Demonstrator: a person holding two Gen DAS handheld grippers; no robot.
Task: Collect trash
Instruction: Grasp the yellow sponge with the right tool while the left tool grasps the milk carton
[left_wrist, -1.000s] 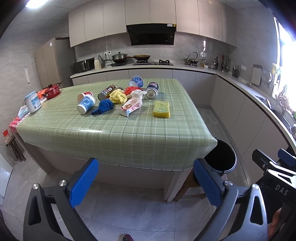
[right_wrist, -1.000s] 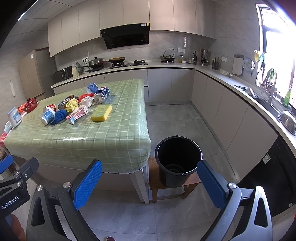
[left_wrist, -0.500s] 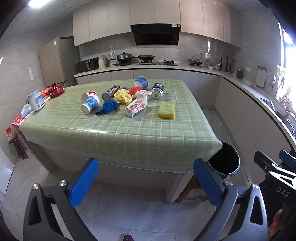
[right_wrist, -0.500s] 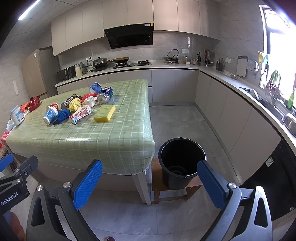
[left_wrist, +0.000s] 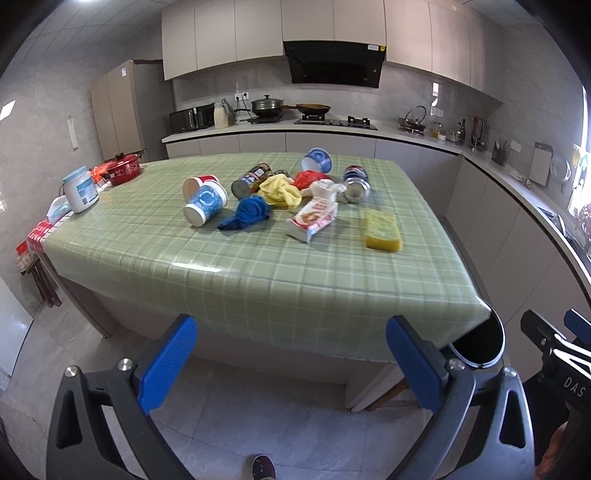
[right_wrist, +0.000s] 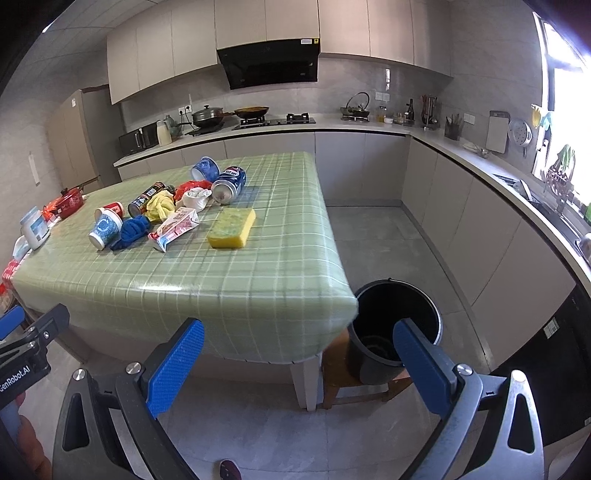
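Both claws, left and right, are hanging wide open and empty, and the light, squashy sponge far ahead looks easy to pinch by its sides.

My left gripper and right gripper look alike from here, each with black triangular-cutout arms, silver screws at the joints and ribbed blue pads, white "DAS" and "GenRobot.AI" lettering on the bodies, and a dark patterned shoe below.
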